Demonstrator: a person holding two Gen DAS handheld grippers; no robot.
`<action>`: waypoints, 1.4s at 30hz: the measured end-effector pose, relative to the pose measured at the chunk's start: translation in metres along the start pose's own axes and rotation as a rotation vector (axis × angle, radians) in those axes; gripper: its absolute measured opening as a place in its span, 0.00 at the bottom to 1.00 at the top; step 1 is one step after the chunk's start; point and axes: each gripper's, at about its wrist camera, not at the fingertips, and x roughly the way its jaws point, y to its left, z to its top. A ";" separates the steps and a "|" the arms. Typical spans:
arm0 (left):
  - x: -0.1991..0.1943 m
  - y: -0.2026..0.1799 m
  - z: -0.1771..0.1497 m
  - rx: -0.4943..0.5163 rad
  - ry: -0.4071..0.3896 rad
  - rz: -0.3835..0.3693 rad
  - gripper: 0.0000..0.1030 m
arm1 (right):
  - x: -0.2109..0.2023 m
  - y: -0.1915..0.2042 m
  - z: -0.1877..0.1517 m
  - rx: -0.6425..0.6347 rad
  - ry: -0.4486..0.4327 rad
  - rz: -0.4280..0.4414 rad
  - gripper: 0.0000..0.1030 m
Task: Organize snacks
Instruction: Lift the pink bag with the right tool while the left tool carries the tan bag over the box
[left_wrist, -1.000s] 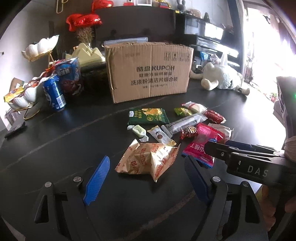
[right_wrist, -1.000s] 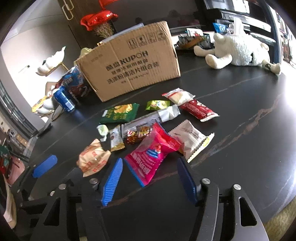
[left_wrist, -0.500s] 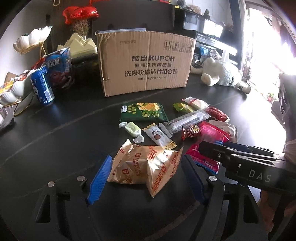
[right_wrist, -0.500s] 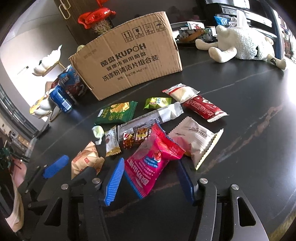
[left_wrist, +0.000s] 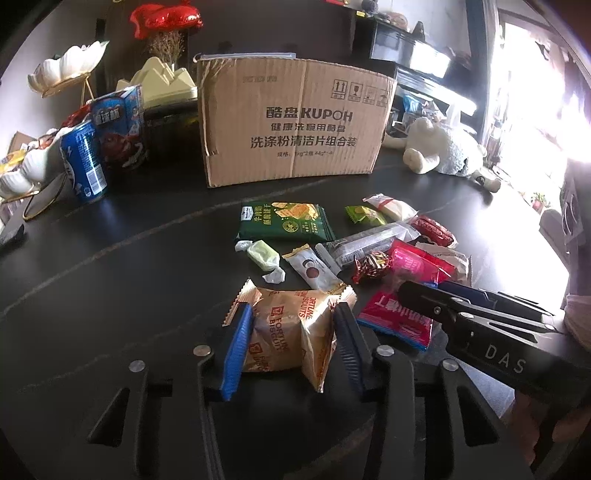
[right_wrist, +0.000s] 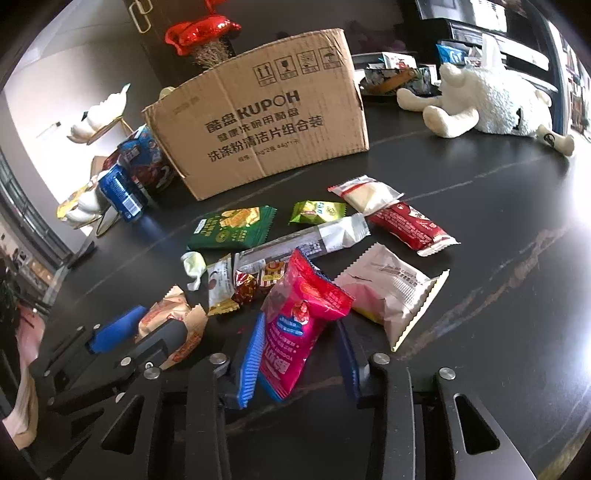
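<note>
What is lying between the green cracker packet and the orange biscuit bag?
In the left wrist view, a pale green wrapped candy lies on the table between the green cracker packet and the orange biscuit bag.

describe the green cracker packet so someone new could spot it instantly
Find the big cardboard box standing on the dark table. Just in front of it, at the near-left edge of the snack pile, lies the cracker packet, flat. It is the only dark green wrapper, with yellow crackers pictured; the smaller green packet nearby is lime.

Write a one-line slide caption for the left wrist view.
Left gripper, jaws just closing, pinches a tan crinkly biscuit packet on the black table before a brown cardboard box.
</note>
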 end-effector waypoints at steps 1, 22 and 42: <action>-0.001 0.000 0.000 -0.004 0.000 0.000 0.41 | -0.001 0.001 0.000 -0.003 -0.001 0.001 0.35; -0.075 -0.006 0.025 -0.017 -0.166 0.043 0.39 | -0.063 0.029 0.011 -0.090 -0.144 0.010 0.30; -0.132 -0.005 0.089 0.042 -0.353 0.109 0.39 | -0.119 0.053 0.071 -0.154 -0.360 0.014 0.30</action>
